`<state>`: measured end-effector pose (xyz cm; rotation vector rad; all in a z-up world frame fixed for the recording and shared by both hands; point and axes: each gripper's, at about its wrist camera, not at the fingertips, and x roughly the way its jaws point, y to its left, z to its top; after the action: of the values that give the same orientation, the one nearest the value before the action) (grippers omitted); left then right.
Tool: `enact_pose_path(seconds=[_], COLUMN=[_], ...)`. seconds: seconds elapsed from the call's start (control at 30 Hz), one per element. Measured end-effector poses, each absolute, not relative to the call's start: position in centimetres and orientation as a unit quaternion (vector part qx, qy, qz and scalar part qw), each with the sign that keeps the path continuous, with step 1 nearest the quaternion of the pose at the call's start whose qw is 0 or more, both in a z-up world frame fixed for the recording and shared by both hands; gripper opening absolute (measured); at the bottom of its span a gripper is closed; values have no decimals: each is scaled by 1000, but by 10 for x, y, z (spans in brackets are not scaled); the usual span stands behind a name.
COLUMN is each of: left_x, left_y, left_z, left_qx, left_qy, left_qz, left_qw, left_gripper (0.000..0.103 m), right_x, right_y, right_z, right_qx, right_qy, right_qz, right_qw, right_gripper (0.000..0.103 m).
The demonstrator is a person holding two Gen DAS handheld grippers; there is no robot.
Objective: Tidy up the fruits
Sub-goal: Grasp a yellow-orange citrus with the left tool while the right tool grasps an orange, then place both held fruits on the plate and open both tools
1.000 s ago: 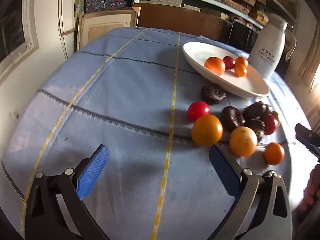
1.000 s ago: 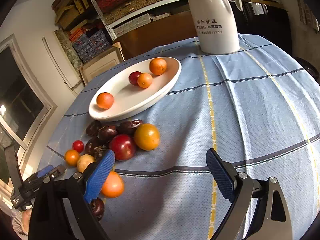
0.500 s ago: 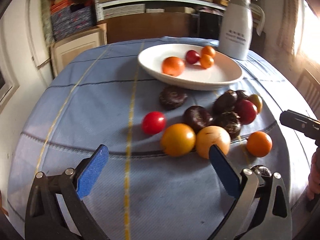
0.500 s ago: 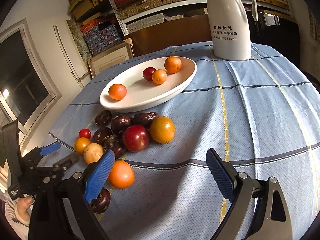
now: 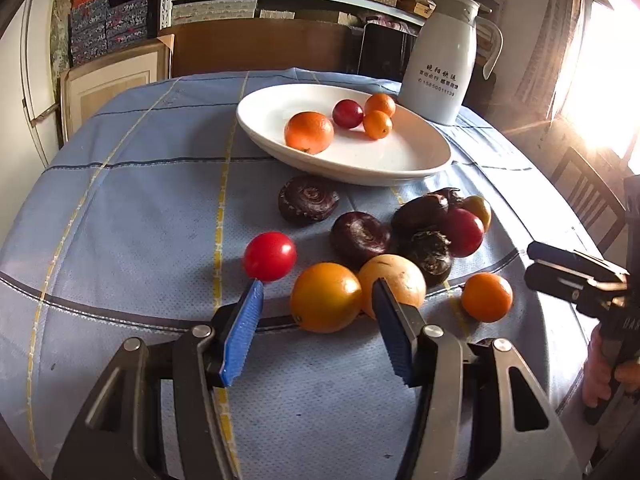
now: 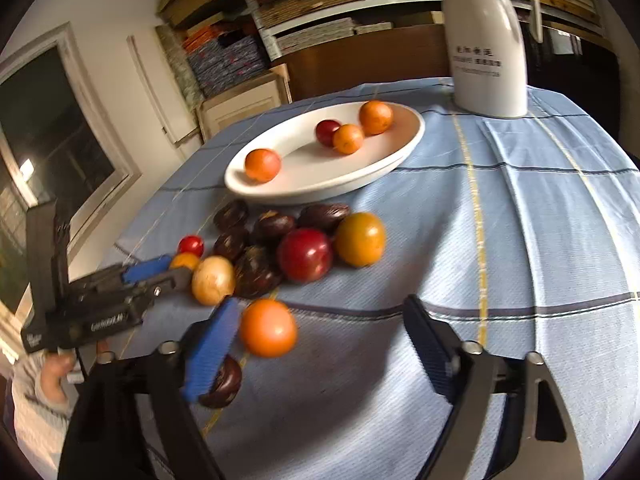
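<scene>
A white oval plate (image 5: 420, 160) holds three oranges and a red fruit. Loose fruit lies in front of it on the blue cloth: a red tomato (image 5: 269, 256), an orange (image 5: 325, 297), a tan fruit (image 5: 394, 282), several dark water chestnuts and a small orange (image 5: 486, 297). My left gripper (image 5: 318, 320) is open, its fingers on either side of the orange, apart from it. My right gripper (image 6: 316, 344) is open just behind a small orange (image 6: 267, 333); a dark chestnut (image 6: 224, 382) lies under its left finger. The plate also shows in the right wrist view (image 6: 400, 148).
A white thermos jug (image 5: 444, 64) stands behind the plate, also seen in the right wrist view (image 6: 486, 40). Shelves with boxes and a wooden cabinet line the back wall. A wooden chair (image 5: 588, 196) stands at the table's right edge.
My left gripper has moved forward to the fruit pile and its jaws have narrowed around the orange. My right gripper has moved forward and left toward the small orange.
</scene>
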<state>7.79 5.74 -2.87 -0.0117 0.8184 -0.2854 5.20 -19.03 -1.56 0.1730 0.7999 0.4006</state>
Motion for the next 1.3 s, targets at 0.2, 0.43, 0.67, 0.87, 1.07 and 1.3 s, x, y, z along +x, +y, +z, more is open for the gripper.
enact_pose_path(seconds=[0.2,0.43,0.67,0.87,1.07,1.3], left_x=[80,93,84,86,71,65], left_y=[57,46,39,40,40,48], left_z=[-33,-38,-35,-36,-26,4], left_qx=[6,13,33,28,24,-1], left_qy=[407,423,412,416,386,348], left_qz=[-139,-148,-144,-140,-139,-134], left_qw=[903,894,899,898,912,928], left_gripper=[52,41,37,37,37,37], right_x=[47,49,47,53,52,54], right_y=[-180,-173,-160,-140,-148,-175], right_z=[-18,-23,-23,-29,-26,-10], right_qx=[67,57,37,23,44,80], right_qy=[392,406,407,425,416,387], right_qz=[213,222,231,246,251,224], right_qw=[893,885,883,870,873,891], right_gripper=[71,53,53,36,36,36])
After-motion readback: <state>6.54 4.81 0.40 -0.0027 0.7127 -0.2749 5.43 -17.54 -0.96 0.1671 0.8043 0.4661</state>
